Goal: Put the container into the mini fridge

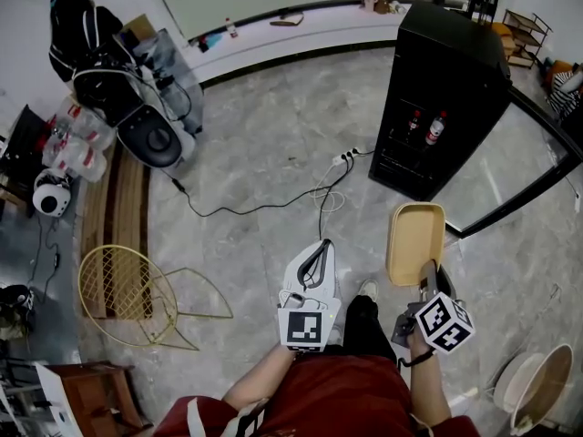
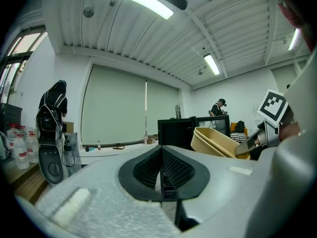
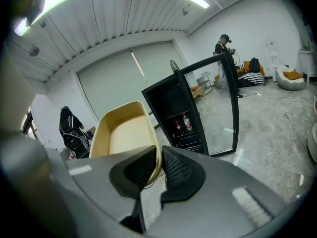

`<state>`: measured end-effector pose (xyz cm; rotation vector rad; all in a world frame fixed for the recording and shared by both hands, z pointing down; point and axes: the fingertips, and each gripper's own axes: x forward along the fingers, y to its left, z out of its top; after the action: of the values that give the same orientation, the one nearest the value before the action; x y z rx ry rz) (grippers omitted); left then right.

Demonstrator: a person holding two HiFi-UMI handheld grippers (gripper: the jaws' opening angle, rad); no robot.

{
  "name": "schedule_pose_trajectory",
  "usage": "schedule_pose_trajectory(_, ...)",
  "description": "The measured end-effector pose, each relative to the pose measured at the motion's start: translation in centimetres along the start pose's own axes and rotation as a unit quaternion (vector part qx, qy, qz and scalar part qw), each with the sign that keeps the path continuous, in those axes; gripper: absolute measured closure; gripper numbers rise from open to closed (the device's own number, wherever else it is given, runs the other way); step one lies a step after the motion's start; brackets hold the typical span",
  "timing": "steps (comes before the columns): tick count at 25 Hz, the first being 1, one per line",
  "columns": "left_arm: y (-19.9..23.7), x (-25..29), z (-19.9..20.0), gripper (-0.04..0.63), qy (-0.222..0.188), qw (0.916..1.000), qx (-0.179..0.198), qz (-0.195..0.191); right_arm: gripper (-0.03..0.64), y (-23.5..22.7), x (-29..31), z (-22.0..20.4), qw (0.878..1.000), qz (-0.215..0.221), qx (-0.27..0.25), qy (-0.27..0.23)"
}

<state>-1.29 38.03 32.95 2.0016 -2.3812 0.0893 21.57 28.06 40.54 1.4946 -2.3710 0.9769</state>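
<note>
We hold the left tool (image 1: 318,251) (image 2: 162,168) in the left hand, and it points level. Its jaws are pressed together with nothing between them.

We hold the right tool (image 1: 427,275) (image 3: 159,158) in the right hand, tilted downward. Its jaws pinch the near rim wall of the container (image 1: 415,237) (image 3: 126,132) (image 2: 214,143), one pad inside the wall and one outside. The container is a beige, open-topped tub. It hangs in the air above the floor (image 1: 264,167), carried by this one edge, with its open side up.

The mini fridge (image 1: 445,87) (image 3: 174,112) (image 2: 176,129) stands on the floor ahead of the container and well apart from it. Its glass door (image 1: 512,176) (image 3: 219,107) is swung open to the right. Two bottles (image 1: 424,127) (image 3: 183,123) stand upright on a shelf inside.

A cable (image 1: 273,203) runs across the floor between us and the mini fridge. A wire chair (image 1: 120,285) stands at the left, well apart from both tools.
</note>
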Motion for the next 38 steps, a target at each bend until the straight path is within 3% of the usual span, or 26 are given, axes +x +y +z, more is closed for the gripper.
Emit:
schedule_pose_trajectory(13,-1.5,10.5,1.9,0.591,0.005,0.9999,0.014,-0.003,0.58,-2.4,8.5,5.7,1.0,0.007,0.026,0.012)
schedule_pose_trajectory(31,-7.6,27.5,4.3,0.591,-0.008,0.9978,0.05,-0.044,0.581,-9.4,19.1,14.6,0.998,-0.009,0.059,0.01)
schedule_pose_trajectory(38,-7.9,32.0,4.0,0.591,-0.004,0.9975,0.016,-0.069,0.58,-10.6,22.1,15.7,0.997,-0.031,0.069,0.007)
